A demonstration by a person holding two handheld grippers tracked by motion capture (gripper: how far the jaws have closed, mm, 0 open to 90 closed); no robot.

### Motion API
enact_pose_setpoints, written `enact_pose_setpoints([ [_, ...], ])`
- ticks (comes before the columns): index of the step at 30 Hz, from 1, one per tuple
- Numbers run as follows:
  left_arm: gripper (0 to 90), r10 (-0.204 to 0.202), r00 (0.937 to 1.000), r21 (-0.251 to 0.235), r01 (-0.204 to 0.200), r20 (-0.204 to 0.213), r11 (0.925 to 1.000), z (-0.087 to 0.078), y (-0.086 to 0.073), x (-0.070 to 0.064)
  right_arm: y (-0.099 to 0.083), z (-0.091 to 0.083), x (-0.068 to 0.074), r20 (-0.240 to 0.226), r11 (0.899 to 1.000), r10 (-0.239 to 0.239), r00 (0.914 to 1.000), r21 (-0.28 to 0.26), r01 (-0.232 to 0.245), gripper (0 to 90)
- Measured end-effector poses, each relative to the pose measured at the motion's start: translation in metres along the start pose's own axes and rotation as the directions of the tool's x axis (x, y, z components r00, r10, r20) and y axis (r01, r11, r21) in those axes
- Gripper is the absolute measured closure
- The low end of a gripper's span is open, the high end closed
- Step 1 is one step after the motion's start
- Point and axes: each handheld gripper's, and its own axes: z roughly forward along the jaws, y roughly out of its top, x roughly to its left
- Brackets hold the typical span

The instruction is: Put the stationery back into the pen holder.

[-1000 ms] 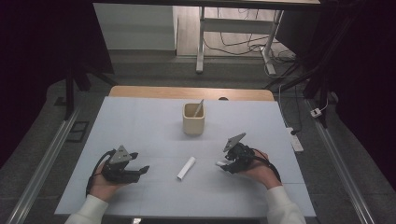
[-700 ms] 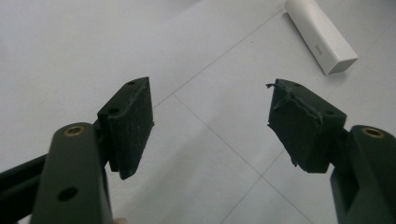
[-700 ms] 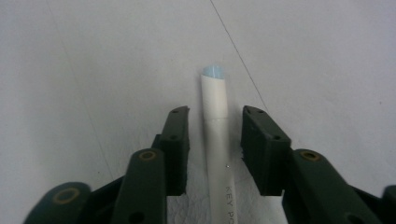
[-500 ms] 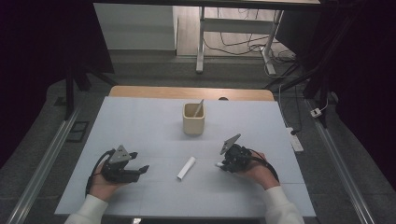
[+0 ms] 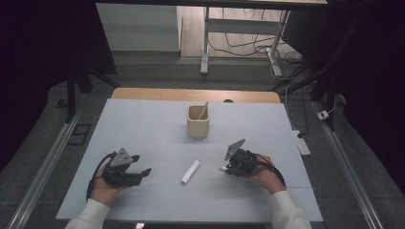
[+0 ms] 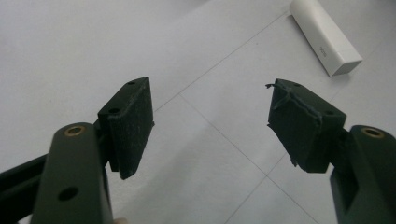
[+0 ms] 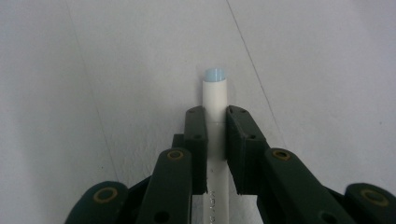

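The high view looks forward and down from above the person's side, taking in the whole pale grey bench (image 5: 143,124) and the floor beyond it. The left gripper view sits close over the bench, looking along the left tool (image 6: 210,126) toward a short white rectangular plastic cap (image 6: 325,36), which the high view shares (image 5: 190,171). The right gripper view looks closely along the right tool (image 7: 215,119) at the bench surface.
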Motion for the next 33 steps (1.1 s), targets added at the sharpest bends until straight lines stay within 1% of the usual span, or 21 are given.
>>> enact_pose_setpoints([
  [2, 30.6, 0.001, 1.0, 0.001, -0.001, 0.0, 1.0, 0.0, 0.0, 0.0, 0.0, -0.002, 0.0, 0.004, 1.0, 0.01, 0.9999, -0.004, -0.01, 78.1],
  [3, 30.6, 0.001, 1.0, 0.0, -0.001, -0.001, 1.0, 0.0, 0.0, 0.0, 0.0, -0.003, 0.0, 0.009, 1.0, 0.008, 0.9999, -0.007, -0.008, 78.1],
  [8, 30.6, 0.002, 1.0, 0.002, -0.002, -0.001, 1.0, 0.0, 0.0, 0.0, -0.001, -0.012, -0.003, 0.024, 0.999, 0.026, 0.9994, -0.046, -0.025, 78.1],
  [10, 30.6, 0.002, 1.0, 0.001, -0.002, -0.002, 1.0, 0.0, 0.0, 0.0, -0.002, -0.015, -0.004, 0.023, 0.997, 0.039, 0.999, -0.069, -0.037, 78.2],
  [11, 30.6, 0.002, 1.0, 0.001, -0.002, -0.002, 1.0, 0.0, 0.0, 0.0, -0.002, -0.016, -0.005, 0.023, 0.996, 0.036, 0.9991, -0.082, -0.034, 78.1],
  [12, 30.6, 0.003, 1.0, 0.002, -0.003, -0.002, 1.0, 0.0, 0.0, 0.0, -0.003, -0.018, -0.005, 0.027, 0.995, 0.049, 0.9984, -0.089, -0.047, 78.1],
  [14, 30.6, 0.003, 1.0, 0.004, -0.003, -0.004, 1.0, 0.0, 0.0, 0.0, -0.003, -0.021, -0.006, 0.037, 0.994, 0.047, 0.9982, -0.104, -0.043, 78.2],
  [15, 30.6, 0.003, 1.0, 0.004, -0.003, -0.004, 1.0, 0.0, 0.0, 0.0, -0.004, -0.022, -0.007, 0.038, 0.993, 0.053, 0.9978, -0.104, -0.049, 78.1],
  [17, 30.6, 0.003, 1.0, 0.004, -0.003, -0.005, 1.0, 0.0, 0.0, 0.0, -0.004, -0.025, -0.007, 0.044, 0.991, 0.066, 0.9969, -0.124, -0.06, 78.1],
  [21, 30.6, 0.003, 1.0, 0.004, -0.003, -0.004, 1.0, 0.0, 0.0, 0.0, -0.005, -0.031, -0.008, 0.048, 0.988, 0.077, 0.9959, -0.14, -0.069, 78.2],
  [22, 30.6, 0.004, 1.0, 0.005, -0.004, -0.004, 1.0, 0.0, 0.0, 0.0, -0.005, -0.032, -0.009, 0.053, 0.987, 0.075, 0.9958, -0.149, -0.067, 78.1],
  [25, 30.6, 0.005, 1.0, 0.005, -0.005, -0.006, 1.0, 0.0, 0.0, 0.0, -0.005, -0.036, -0.009, 0.049, 0.982, 0.089, 0.9948, -0.171, -0.079, 78.2],
  [28, 30.6, 0.005, 1.0, 0.006, -0.005, -0.006, 1.0, 0.0, 0.0, 0.0, -0.005, -0.039, -0.008, 0.053, 0.979, 0.094, 0.9942, -0.186, -0.083, 78.2],
  [31, 30.5, 0.006, 1.0, 0.006, -0.006, -0.007, 1.0, 0.0, 0.0, 0.0, -0.004, -0.042, -0.007, 0.06, 0.978, 0.076, 0.9953, -0.201, -0.062, 78.1],
  [33, 30.6, 0.006, 1.0, 0.007, -0.006, -0.006, 1.0, 0.001, 0.0, 0.0, -0.002, -0.045, -0.006, 0.066, 0.976, 0.073, 0.9952, -0.209, -0.058, 78.2],
])
